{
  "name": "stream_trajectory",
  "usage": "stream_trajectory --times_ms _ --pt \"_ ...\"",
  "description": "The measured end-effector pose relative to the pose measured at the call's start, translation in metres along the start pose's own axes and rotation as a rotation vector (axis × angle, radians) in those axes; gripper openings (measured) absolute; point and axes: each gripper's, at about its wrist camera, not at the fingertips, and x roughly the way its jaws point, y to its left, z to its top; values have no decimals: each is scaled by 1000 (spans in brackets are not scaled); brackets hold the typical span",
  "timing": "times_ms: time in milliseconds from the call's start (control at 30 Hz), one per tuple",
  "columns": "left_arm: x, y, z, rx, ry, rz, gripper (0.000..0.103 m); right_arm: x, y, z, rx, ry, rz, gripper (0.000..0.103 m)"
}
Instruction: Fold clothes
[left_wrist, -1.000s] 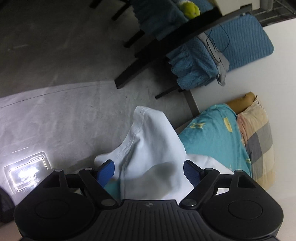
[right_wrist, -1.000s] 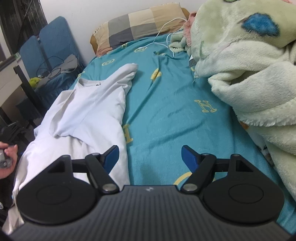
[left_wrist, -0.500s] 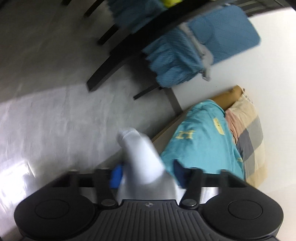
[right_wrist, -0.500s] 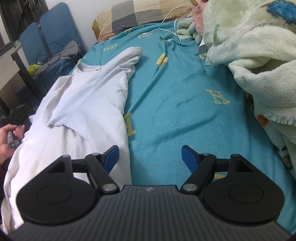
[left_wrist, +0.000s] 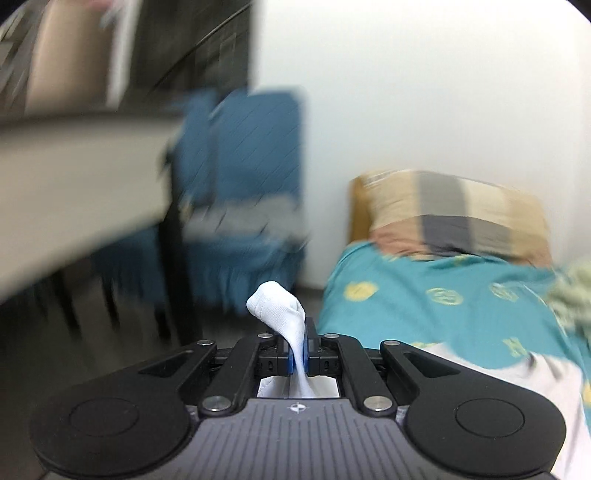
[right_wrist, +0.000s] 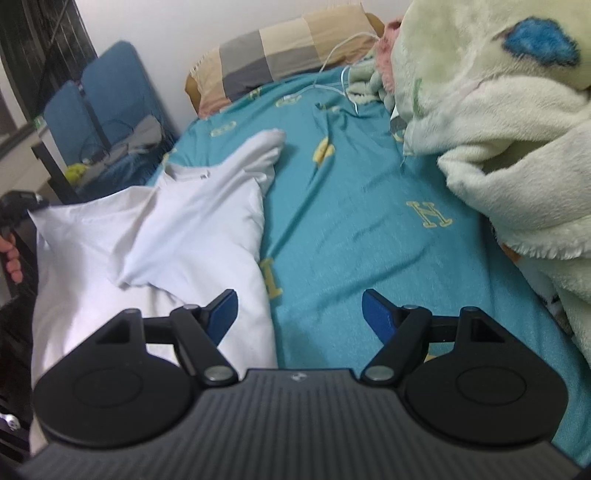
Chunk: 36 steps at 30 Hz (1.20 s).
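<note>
Left wrist view: the left claw (left_wrist: 300, 347) is clamped on a corner of the white shirt (left_wrist: 280, 314), lifted off the bed's (left_wrist: 424, 314) left edge.

Right wrist view: the right claw (right_wrist: 299, 312) stands apart, empty; the shirt (right_wrist: 192, 229) lies lengthwise along the left edge, toward the pillow (right_wrist: 280, 55), ahead-left of it.

A home bedroom is showing here: a bed in a teal sheet (right_wrist: 351, 229) is filling the frame's centre; a checked pillow (right_wrist: 280, 55) is lying at the top; a fleecy blanket (right_wrist: 498, 129) is heaping upper right; probably a blue-covered chair (right_wrist: 107, 99) is standing upper left.
</note>
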Motion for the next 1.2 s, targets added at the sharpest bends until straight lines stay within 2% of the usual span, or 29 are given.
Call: stream_trajectory --times_ms 200,300,433,467,567,633,733,833,933,1067,1200 --pt "-44 -115 24 152 -11 -107 5 -12 -10 5 54 -35 8 76" --pt "-49 -175 11 221 31 -160 5 -14 -15 7 83 -47 11 76" --pt "-44 -239 -24 271 100 -222 6 -16 -20 9 107 -61 13 76" --pt "-40 -250 -35 278 119 -235 8 -16 -21 9 114 -63 17 76" --pt "-27 -268 -61 281 178 -281 27 -16 -25 9 128 -62 28 76" --pt "-36 -261 -77 290 192 -304 50 -15 -27 9 136 -58 29 76" --pt "-59 -240 -89 297 176 -333 68 -13 -30 10 156 -56 41 76" --pt "-81 -200 -91 241 157 -367 82 -13 -29 11 163 -57 50 76" --pt "-89 -161 -97 180 191 -387 83 -14 -27 10 156 -54 53 76" --pt "-80 -121 -111 65 281 -403 82 -14 -24 9 148 -51 48 76" --pt "-64 -106 -122 -24 289 -416 75 -16 -23 7 144 -48 31 76"
